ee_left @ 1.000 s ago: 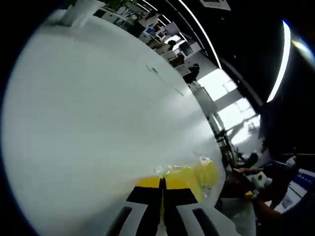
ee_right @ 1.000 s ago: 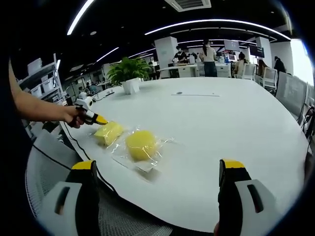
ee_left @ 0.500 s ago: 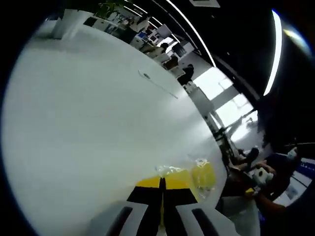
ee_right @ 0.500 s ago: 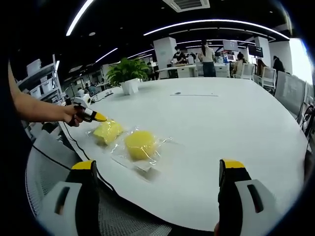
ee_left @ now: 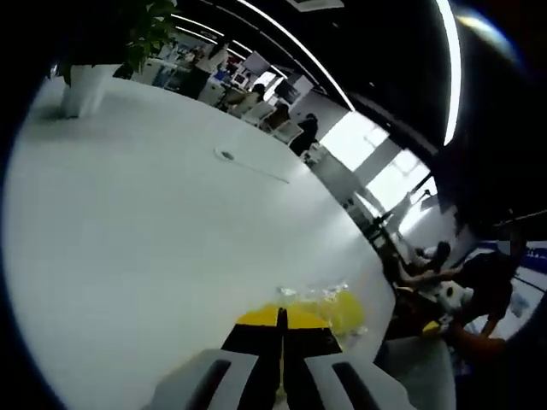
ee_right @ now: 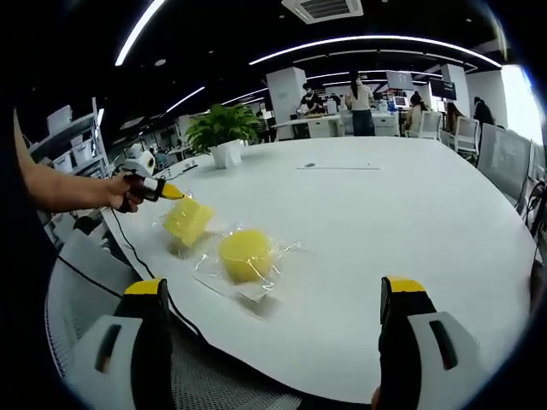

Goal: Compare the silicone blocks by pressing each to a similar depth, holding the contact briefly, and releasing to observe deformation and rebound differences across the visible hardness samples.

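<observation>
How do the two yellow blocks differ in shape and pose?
The square block is flat-sided and tipped up on edge at the left gripper; the round block is domed and lies flat on the table, untouched. Both are yellow and wrapped in clear plastic.

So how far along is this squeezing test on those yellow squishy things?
Nothing clearly looks finished. In hand: the left gripper, jaws shut, meets the top edge of the square yellow block, which sits tilted in its clear wrapper. Left to do: the round yellow block lies untouched on the white table, and the right gripper waits open, well short of it.
</observation>
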`<control>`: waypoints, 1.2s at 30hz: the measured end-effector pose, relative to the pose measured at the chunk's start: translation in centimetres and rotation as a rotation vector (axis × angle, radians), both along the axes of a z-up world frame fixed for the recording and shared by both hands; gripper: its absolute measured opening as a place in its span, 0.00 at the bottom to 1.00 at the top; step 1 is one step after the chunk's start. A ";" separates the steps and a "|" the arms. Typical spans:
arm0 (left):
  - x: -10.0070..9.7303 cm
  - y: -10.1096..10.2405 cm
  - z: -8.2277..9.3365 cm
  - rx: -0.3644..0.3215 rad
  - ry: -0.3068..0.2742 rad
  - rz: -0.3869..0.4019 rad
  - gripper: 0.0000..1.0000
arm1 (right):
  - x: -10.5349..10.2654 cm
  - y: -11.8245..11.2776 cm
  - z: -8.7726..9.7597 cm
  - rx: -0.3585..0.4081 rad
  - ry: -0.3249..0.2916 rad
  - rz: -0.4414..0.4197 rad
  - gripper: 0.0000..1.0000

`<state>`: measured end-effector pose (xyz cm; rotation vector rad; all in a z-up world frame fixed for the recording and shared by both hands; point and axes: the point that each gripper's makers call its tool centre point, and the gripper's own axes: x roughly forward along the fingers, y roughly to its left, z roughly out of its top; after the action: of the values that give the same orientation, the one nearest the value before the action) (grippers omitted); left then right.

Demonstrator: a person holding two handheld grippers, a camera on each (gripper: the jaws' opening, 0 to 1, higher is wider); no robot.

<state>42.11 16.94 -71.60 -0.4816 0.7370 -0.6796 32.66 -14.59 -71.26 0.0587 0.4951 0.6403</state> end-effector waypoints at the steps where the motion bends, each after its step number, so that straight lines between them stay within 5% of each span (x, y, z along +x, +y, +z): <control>1: 0.1 0.2 0.0 -0.003 -0.003 0.009 0.00 | 0.0 0.0 -0.1 -0.001 0.001 0.001 0.96; 10: 0.5 0.1 1.9 -0.015 -0.045 0.011 0.00 | 0.2 -0.1 0.3 -0.003 -0.004 0.004 0.96; 15: 0.7 -0.3 3.3 0.021 -0.129 -0.026 0.00 | 0.2 0.1 0.4 -0.006 -0.005 0.008 0.96; 21: 1.1 -0.1 4.7 0.040 -0.162 -0.029 0.00 | 0.5 0.3 0.6 -0.005 -0.010 0.018 0.96; 36: 1.4 -0.4 10.6 0.089 -0.315 -0.054 0.00 | 0.7 0.4 1.5 0.007 -0.024 0.017 0.96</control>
<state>43.47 16.52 -60.95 -0.2656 0.4815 -0.7490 33.35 -14.17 -69.81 0.0530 0.4705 0.6582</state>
